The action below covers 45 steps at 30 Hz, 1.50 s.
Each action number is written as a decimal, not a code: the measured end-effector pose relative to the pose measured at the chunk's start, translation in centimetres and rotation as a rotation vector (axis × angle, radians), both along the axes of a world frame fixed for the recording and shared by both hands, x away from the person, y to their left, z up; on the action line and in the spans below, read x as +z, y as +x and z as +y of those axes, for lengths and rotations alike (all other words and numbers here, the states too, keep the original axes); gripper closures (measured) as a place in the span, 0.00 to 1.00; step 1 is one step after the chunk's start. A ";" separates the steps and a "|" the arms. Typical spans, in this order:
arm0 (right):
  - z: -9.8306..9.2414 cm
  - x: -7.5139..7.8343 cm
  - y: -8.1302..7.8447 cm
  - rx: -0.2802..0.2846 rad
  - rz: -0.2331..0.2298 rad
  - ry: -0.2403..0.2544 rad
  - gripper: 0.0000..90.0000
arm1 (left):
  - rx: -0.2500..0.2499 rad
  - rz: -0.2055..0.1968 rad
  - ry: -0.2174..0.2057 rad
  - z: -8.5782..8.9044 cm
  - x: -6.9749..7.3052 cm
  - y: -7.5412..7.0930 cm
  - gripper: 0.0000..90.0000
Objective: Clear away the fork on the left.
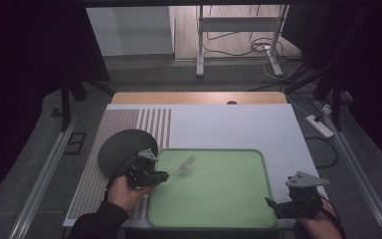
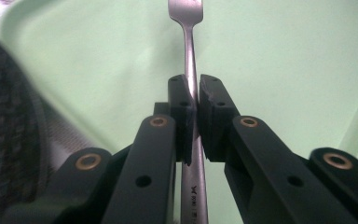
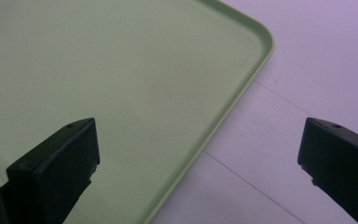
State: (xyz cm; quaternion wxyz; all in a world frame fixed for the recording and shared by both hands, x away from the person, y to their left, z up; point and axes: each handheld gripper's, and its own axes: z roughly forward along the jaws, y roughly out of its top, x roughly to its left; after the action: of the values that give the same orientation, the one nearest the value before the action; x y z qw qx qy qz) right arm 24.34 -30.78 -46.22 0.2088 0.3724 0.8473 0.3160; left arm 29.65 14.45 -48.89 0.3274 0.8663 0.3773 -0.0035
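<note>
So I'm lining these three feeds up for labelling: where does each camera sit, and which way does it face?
High view: fixed above the person's side, looking forward and down on the green tray and dark round mat; forearms, left gripper and right gripper show.
Left gripper view: rides the left gripper, looking along its jaws, shut on the fork over the tray.
Right gripper view: rides the right gripper, looking past its open jaws at the tray's corner and white table.
Shared: the tray in all three; the fork in the high and left gripper views.
</note>
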 end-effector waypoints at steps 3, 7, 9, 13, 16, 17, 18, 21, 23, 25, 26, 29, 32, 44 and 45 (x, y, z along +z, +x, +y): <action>0.0 0.0 0.0 0.002 0.000 -0.001 0.00 | -0.005 0.001 0.018 -1.2 -0.3 -0.3 0.93; 0.0 0.0 0.0 0.005 0.000 -0.001 0.00 | 0.008 0.014 0.033 -2.3 -0.9 -0.5 0.93; 0.0 0.0 0.0 0.006 -0.001 0.000 0.00 | 0.018 0.021 0.050 -2.7 -1.3 -0.7 0.93; 0.0 0.0 0.0 0.007 0.000 0.002 0.00 | 0.015 0.055 0.088 -3.4 -2.3 -1.1 0.93; 0.0 0.0 0.0 0.010 0.000 0.002 0.00 | -0.012 0.073 0.095 -3.7 -2.8 -1.6 0.91; 0.0 0.0 0.0 0.010 0.000 0.002 0.00 | -0.012 0.073 0.095 -3.7 -2.8 -1.6 0.88; 0.0 0.0 0.0 0.011 0.000 0.001 0.00 | -0.023 0.068 0.091 -3.8 -2.7 -1.7 0.88; 0.0 0.0 0.0 0.010 0.002 0.002 0.00 | -0.031 0.025 0.096 -3.9 -2.2 -1.6 0.75; 0.0 0.0 0.0 0.013 0.002 -0.004 0.00 | -0.051 -0.004 0.085 -4.1 -1.6 -1.3 0.89; 0.0 0.0 0.1 0.012 0.004 -0.004 0.00 | -0.084 -0.015 0.068 -4.6 -1.2 -0.8 0.99; 0.0 0.0 0.1 0.012 0.004 -0.004 0.00 | -0.099 -0.004 0.065 -5.0 -1.1 -0.5 0.99; 0.1 0.0 0.1 0.011 0.005 -0.005 0.00 | -0.132 0.002 0.085 -6.5 -1.3 0.2 0.99; 0.0 0.0 0.1 0.010 0.005 -0.006 0.00 | -0.147 0.029 0.115 -7.3 -2.3 0.8 0.99; 0.0 0.0 0.1 0.012 0.005 -0.005 0.00 | -0.057 0.058 0.138 -4.8 -2.6 1.7 0.99; 0.0 0.0 0.1 0.012 0.005 -0.005 0.00 | -0.047 0.062 0.140 -4.5 -2.6 1.8 0.99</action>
State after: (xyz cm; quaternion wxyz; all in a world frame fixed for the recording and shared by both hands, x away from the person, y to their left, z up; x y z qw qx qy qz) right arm 24.40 -30.76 -46.25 0.2057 0.3674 0.8509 0.3142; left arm 31.48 9.96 -51.44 0.2540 0.8951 0.3662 -0.0116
